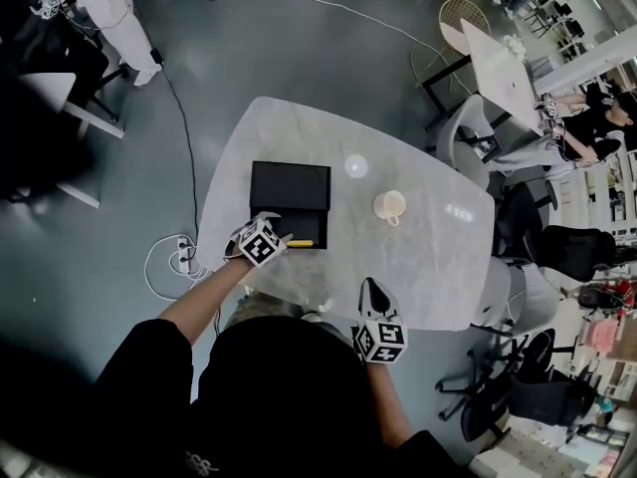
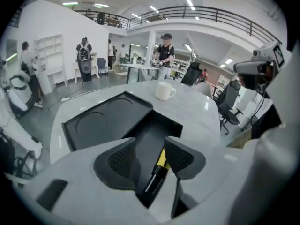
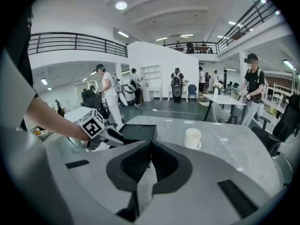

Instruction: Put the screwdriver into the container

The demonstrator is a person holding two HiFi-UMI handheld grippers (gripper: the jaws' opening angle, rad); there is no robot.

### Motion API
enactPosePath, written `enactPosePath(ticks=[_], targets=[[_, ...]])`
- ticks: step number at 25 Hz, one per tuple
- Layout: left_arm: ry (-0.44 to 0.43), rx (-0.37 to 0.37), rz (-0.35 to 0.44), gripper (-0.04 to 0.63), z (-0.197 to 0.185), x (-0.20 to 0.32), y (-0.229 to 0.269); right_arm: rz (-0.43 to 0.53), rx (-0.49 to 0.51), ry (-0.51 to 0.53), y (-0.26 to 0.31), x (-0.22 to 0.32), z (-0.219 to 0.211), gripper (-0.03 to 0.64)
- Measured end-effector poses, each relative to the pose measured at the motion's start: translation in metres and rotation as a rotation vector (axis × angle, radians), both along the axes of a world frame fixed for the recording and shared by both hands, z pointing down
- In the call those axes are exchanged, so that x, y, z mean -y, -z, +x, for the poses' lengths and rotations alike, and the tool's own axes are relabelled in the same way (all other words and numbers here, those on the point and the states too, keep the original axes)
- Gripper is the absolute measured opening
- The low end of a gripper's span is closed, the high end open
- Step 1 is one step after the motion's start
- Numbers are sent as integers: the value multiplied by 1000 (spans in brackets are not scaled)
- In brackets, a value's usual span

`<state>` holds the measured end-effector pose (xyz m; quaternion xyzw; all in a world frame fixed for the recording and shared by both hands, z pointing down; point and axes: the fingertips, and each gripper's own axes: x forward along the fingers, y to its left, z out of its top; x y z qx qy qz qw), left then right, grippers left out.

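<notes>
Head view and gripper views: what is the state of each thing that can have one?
container: open, lid laid flat.
screwdriver: lying inside the container.
left gripper: open, jaws either side of the screwdriver.
right gripper: shut, empty.
mug: upright on table.

We wear a black top (image 1: 279, 396) with short black sleeves (image 1: 149, 358) (a little pale print sits at its near left edge, too blurred to read). Our left gripper (image 2: 149, 156) has a smooth, pale grey moulded shell (image 2: 70, 172) and two charcoal pads (image 2: 121, 161) with a fine ribbed grid. Our right gripper (image 3: 150, 159) is built alike: grey shell, dark ribbed pads. Each carries a white cube (image 1: 260, 246) faced with black square markers.
</notes>
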<state>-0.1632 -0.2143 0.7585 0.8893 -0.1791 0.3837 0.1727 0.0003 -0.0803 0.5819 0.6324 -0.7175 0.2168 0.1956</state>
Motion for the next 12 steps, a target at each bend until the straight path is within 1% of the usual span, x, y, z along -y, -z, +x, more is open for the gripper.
enactPosePath(ticks=[4,5,7,9,10,12], targets=[[139,-94,38,198,-7,-13,54,34,54,47,9,10,3,8],[183,-133,45,198,-5,-19,72,38,79,49,14,10,4,8],[280,-235,45,198,1,-36,111,44,160,40,31,9,6,8],[361,-339,60,198,10,-53,154,80,242,45,60,10,5,8],[391,-381,78,196,15,-62,174,105,259,57,74,9,6,8],[438,-443,124,189,23,-83,211,149,256,81,99,5,11,8]])
